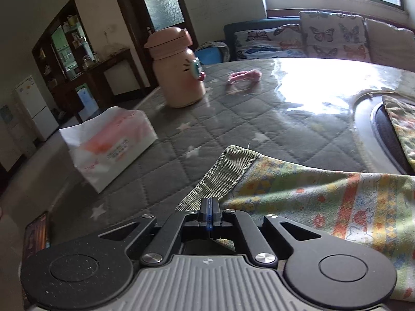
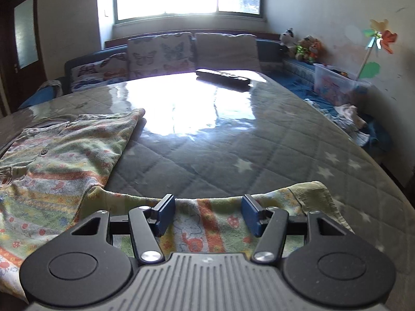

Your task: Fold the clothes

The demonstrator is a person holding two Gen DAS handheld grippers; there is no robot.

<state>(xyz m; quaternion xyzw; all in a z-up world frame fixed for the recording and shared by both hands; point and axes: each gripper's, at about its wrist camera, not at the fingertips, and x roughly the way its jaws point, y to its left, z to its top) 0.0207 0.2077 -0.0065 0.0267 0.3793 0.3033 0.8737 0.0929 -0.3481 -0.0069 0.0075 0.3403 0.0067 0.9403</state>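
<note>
Fold start: garment (image 2: pixel 64 155) spread on surface (image 2: pixel 233 142), near left. Left gripper (image 1: pixel 210 204) clenched on cuff (image 1: pixel 225 171); right gripper (image 2: pixel 207 213) fingers released, straddling sleeve. Next, likely: right closes, both carry sleeves inward.

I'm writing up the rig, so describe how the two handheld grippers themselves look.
Both look identical. The left gripper and right gripper have matte black linkage arms with silver pivot screws, two round black discs at the base corners and a ribbed grey centre body with a small emblem. The fingers carry flat blue pads. No cables or sleeves show.
</note>
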